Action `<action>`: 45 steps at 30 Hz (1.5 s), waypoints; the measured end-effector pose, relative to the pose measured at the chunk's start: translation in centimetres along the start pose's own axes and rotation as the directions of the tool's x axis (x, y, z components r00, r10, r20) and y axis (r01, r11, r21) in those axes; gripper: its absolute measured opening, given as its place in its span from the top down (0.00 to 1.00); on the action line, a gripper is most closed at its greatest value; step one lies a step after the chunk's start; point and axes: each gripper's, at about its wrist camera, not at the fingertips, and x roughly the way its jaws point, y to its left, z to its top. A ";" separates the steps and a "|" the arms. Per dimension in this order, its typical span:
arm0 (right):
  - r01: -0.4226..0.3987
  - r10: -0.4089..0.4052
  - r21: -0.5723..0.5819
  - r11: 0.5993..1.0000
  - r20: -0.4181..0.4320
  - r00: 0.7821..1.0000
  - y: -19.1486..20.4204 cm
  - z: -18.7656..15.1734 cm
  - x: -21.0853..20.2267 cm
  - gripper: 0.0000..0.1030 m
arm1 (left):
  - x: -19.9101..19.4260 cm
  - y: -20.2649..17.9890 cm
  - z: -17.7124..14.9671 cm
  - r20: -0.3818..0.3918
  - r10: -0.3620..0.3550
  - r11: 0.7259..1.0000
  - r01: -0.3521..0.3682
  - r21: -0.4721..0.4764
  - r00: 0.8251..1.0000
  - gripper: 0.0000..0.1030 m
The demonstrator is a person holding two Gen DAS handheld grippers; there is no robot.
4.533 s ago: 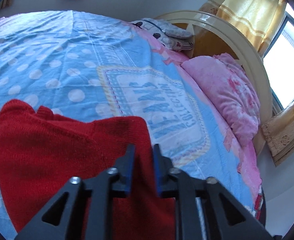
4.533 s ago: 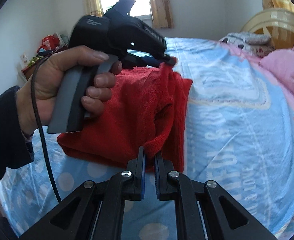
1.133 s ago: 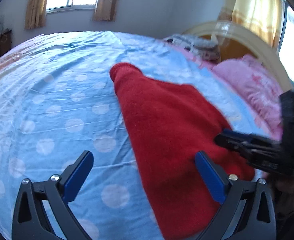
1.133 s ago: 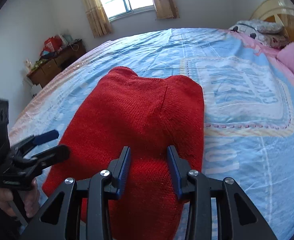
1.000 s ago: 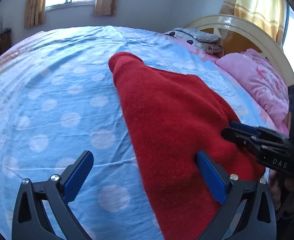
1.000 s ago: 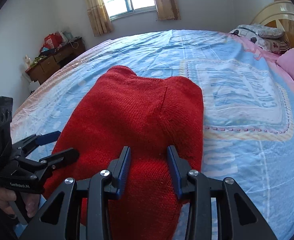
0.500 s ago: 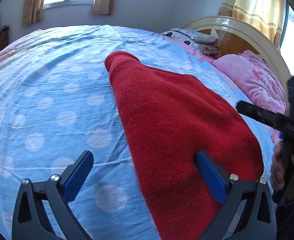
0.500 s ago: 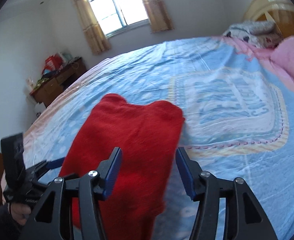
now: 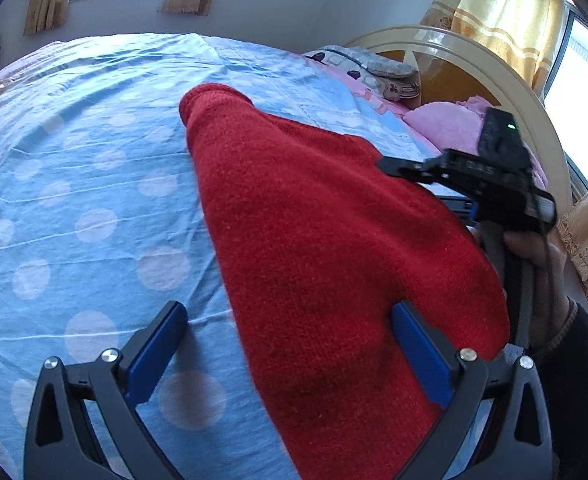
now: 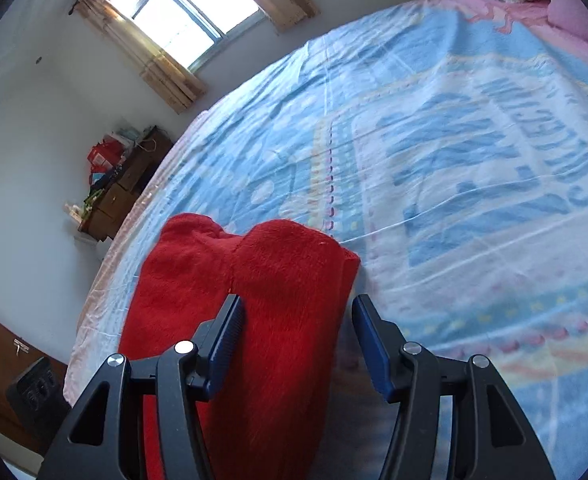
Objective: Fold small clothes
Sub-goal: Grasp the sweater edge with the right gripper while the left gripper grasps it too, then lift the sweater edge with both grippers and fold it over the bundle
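Note:
A red knitted garment (image 9: 314, 232) lies folded lengthwise on the blue polka-dot bedspread (image 9: 73, 184). My left gripper (image 9: 289, 336) is wide open and empty, its fingers straddling the garment's near end just above it. My right gripper (image 10: 298, 316) is open and empty, raised over the garment (image 10: 253, 300), near its right edge. In the left wrist view the right gripper (image 9: 394, 168) hovers above the garment's right side, held by a hand.
Pink pillows (image 9: 446, 124) and a cream headboard (image 9: 494, 68) stand at the bed's far right. A wooden cabinet with clutter (image 10: 121, 184) stands by the wall past the bed's left side. A large printed panel (image 10: 474, 152) covers the bedspread right of the garment.
Both grippers have let go of the garment, which now lies flat and folded. In the last second the right gripper lifted off it, tilted and opened wider. The left gripper stayed open.

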 end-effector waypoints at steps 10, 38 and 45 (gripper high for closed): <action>-0.070 0.071 0.032 0.997 -0.031 0.997 -1.2 0.5 1.2 0.46 | 0.0 -0.4 -0.2 -0.003 -0.093 0.996 0.093 0.013 0.996 0.16; -0.143 0.151 -0.081 0.986 0.095 0.984 7.9 -5.2 -4.8 0.78 | -8.2 -1.7 -2.6 0.095 -0.021 0.996 0.013 0.087 0.995 0.61; -0.186 0.197 -0.136 0.973 0.072 0.978 12.4 -7.6 -4.8 0.78 | -11.2 -0.6 -4.6 0.090 0.066 0.995 -0.073 0.075 0.994 0.61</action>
